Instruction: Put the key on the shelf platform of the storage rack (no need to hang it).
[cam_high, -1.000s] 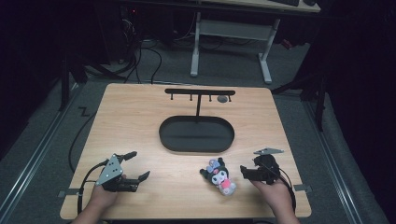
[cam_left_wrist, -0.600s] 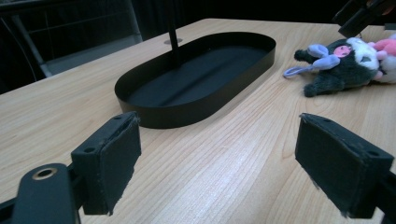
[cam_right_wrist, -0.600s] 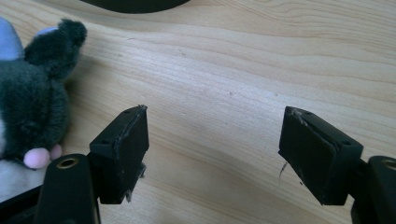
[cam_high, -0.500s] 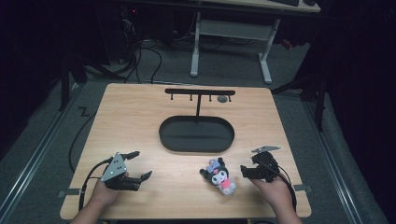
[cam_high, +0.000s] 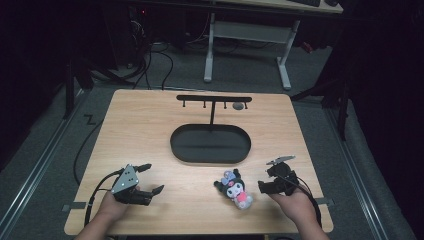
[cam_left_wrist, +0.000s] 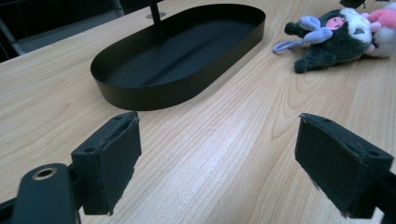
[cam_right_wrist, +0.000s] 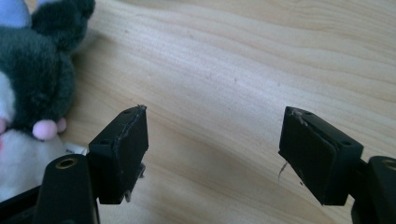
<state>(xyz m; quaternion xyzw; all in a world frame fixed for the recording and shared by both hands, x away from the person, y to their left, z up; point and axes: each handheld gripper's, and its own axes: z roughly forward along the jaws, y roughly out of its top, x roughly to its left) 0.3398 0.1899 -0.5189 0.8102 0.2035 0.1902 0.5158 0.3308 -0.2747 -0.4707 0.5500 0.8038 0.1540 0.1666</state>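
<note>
While the plush toy (cam_high: 235, 188) lay on its side on the wooden surface (cam_high: 150, 130) in the lower right of the high view, nothing gripped it, and it rested free on the bare wood. It was a small dark-furred doll with a white face, lilac ears and a pink body, its head turned toward the upper left of that frame; in the left gripper view it showed at the upper right (cam_left_wrist: 336, 35), with a thin lilac loop trailing from it. Just to its right in the high view, the right hand-held gripper (cam_high: 267, 181) sat low over the surface with its jaws spread wide and empty, pointing toward the toy but apart from it. In the right gripper view, only wood grain lay between the two black pads (cam_right_wrist: 128, 149), and the toy (cam_right_wrist: 32, 88) sat at the left edge of the frame, outside the left pad. The left hand-held gripper (cam_high: 150, 178) was well apart from the toy, in the lower left of the high view, with a grey three-cornered plate on top and a cable trailing to the left. Its jaws also stood wide open with nothing between them, as the left gripper view showed bare wood between its pads (cam_left_wrist: 109, 161). Above the toy, at the middle of the high view, stood a black oval tray (cam_high: 210, 157) with a thin post rising from its far side to a crossbar (cam_high: 214, 98).
</note>
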